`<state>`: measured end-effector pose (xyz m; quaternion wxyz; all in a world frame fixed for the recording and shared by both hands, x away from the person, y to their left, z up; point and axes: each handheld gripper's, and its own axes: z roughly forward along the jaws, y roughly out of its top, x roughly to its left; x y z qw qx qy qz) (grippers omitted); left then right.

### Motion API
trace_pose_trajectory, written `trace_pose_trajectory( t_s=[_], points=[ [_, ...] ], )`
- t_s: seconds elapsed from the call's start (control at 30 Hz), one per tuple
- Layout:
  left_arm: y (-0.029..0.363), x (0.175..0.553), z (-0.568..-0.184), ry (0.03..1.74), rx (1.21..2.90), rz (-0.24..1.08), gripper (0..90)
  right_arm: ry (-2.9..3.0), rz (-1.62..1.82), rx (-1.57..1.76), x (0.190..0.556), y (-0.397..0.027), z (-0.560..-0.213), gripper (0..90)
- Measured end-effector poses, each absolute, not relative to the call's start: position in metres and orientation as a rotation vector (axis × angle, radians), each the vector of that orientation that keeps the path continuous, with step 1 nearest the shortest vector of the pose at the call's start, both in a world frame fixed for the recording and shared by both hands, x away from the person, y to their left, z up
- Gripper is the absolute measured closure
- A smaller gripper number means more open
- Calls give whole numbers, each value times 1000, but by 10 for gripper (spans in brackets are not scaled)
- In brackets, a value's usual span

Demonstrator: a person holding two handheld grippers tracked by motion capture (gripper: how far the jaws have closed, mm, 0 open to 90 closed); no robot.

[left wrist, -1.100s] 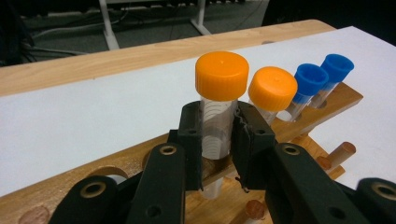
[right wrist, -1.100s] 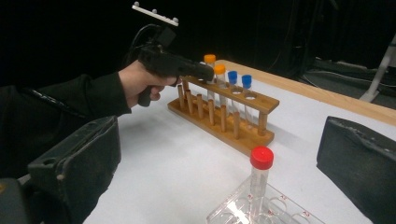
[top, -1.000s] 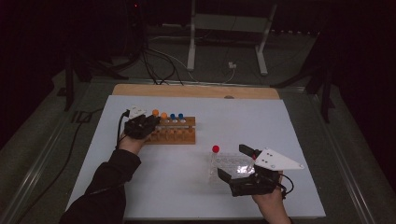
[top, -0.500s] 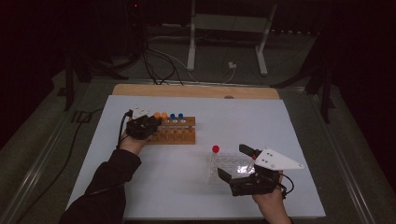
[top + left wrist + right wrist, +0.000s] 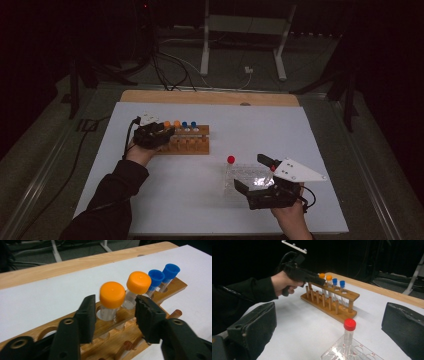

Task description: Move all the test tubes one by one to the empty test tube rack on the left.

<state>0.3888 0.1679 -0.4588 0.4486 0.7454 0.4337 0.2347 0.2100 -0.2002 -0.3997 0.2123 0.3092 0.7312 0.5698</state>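
The left hand-held gripper (image 5: 113,315), jaws spread wide either side of the nearer orange-capped tube (image 5: 111,300) standing in the wooden rack (image 5: 165,291) on the white surface (image 5: 37,305), probably faces a light, slick, brittle tube, best pinched just beneath its cap.

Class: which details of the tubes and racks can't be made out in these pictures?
- Clear plastic rack: near part cut off by the right gripper view's bottom edge.
- Wooden test-tube rack: left end hidden behind the left gripper fingers, left gripper view.
- Blue-capped tubes: contents too small, high view.
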Motion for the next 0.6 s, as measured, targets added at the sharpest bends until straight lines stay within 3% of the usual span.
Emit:
trace_pose_trajectory(
  t_s=[0.33, 0.6],
  points=[
    [181, 361, -444, 989, 1823, 541, 185, 1966, 1531, 896, 216, -216, -394, 0],
    [190, 323, -441, 842, 1817, 412, 26, 1893, 1436, 1015, 228, -249, -402, 0]
  ],
)
